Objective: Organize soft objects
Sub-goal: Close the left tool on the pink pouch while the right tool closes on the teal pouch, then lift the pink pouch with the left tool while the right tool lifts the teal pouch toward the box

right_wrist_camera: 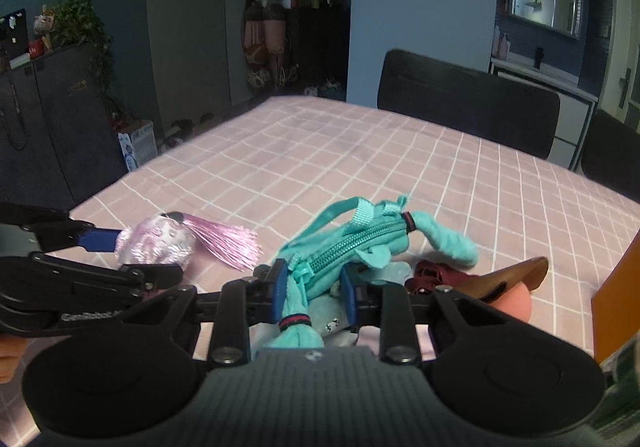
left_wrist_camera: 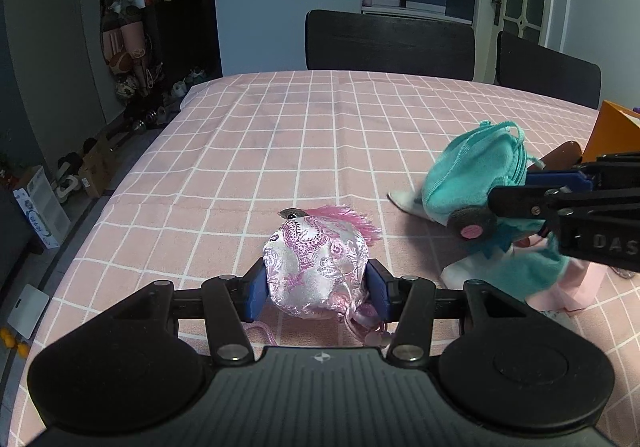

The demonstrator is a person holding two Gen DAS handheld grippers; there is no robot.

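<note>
My left gripper (left_wrist_camera: pixel 318 285) is shut on a pink and white brocade pouch (left_wrist_camera: pixel 316 267) with a pink tassel, just above the pink checked tablecloth (left_wrist_camera: pixel 280 135). The pouch also shows in the right wrist view (right_wrist_camera: pixel 156 241), with the left gripper's blue pad (right_wrist_camera: pixel 100 240) on it. My right gripper (right_wrist_camera: pixel 314 293) is shut on a teal plush bag (right_wrist_camera: pixel 348 247) with a zipper and straps, held over a pile of soft items. The teal plush bag is at the right of the left wrist view (left_wrist_camera: pixel 472 171), where one blue finger (left_wrist_camera: pixel 556 180) presses on it.
A brown leather piece (right_wrist_camera: pixel 516 277), dark red fabric (right_wrist_camera: pixel 436 273) and white and pink cloth (left_wrist_camera: pixel 568 287) lie by the teal bag. An orange box (left_wrist_camera: pixel 612 131) stands at the right edge. Two dark chairs (left_wrist_camera: pixel 388 43) stand behind the table.
</note>
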